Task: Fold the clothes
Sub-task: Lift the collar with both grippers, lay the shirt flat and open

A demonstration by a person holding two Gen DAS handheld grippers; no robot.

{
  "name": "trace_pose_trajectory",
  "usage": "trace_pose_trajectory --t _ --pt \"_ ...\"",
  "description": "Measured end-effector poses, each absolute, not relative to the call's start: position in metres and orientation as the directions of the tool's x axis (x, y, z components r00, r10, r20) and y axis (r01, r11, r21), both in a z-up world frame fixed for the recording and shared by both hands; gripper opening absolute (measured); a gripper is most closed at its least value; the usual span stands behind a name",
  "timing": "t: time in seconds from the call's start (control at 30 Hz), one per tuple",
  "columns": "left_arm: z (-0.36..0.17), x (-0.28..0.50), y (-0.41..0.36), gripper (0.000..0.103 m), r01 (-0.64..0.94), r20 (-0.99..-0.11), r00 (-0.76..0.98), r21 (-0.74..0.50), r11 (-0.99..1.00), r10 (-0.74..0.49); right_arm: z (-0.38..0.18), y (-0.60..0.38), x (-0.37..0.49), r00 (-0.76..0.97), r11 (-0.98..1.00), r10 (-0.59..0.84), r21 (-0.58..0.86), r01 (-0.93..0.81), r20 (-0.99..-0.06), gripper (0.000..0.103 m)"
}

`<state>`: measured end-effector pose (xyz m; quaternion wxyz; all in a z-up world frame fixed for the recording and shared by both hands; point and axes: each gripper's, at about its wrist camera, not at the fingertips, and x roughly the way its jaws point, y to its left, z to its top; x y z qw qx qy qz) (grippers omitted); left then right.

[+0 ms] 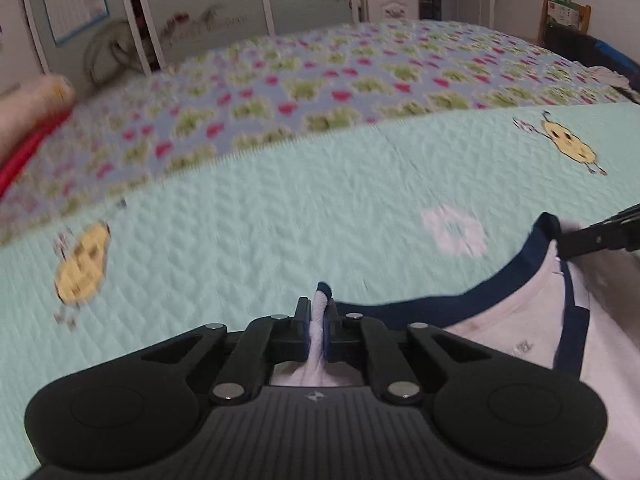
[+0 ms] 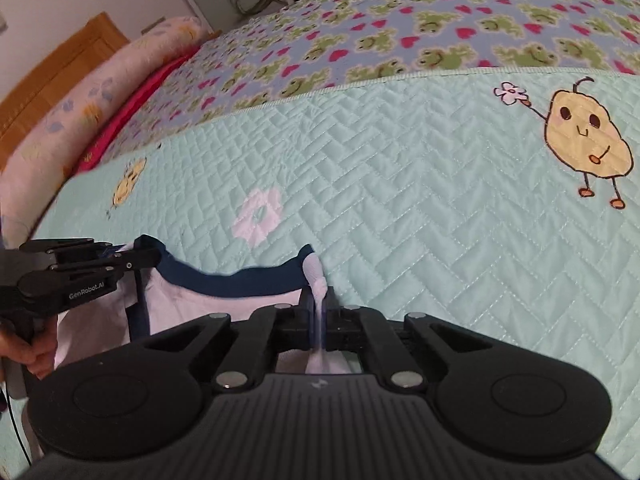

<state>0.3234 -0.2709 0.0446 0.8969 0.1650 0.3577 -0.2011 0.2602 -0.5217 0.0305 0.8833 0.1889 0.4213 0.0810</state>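
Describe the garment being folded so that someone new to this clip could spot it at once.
Start at the mint quilted bedspread covering the near part of the bed. At its near edge lies a white shirt, pinched by the left tongs and the right tongs. Its navy trim marks it out from the patterned bedding.

Two close claw-mounted views angled down, sharing the quilt [image 1: 280, 208].

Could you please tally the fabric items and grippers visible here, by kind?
White garment with navy trim: 1
Quilted mint bedspread: 1
Frog-and-heart blanket: 1
Floral pillow: 1
Black grippers, left gripper, right gripper: 2
Total: 6
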Motion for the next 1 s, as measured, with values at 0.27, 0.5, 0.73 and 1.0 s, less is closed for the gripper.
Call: trace_pose_trajectory --t 0.27,0.5,0.73,1.0 --pt "0.042 0.331 -0.269 0.033 0.411 -0.683 0.704 0.168 0.896 -0.195 0.025 -0.527 0.273 0.653 0.929 0.254 0.367 0.039 -0.714 0.006" --pt "0.081 0.271 -0.219 0.054 0.204 -0.506 0.858 0.175 0.963 -0.09 0.073 -0.545 0.196 0.737 0.929 0.208 0.366 0.058 -0.643 0.032" --pt "0.084 0.163 -0.188 0.055 0.307 -0.624 0.754 0.058 0.95 -0.206 0.108 -0.547 0.033 0.733 0.932 0.198 0.357 0.065 -0.65 0.033" --pt "0.053 0.082 -0.205 0.055 0.314 -0.757 0.597 -0.084 0.946 -0.266 0.097 -0.504 -0.059 0.678 0.941 0.176 0.325 0.097 -0.714 0.033"
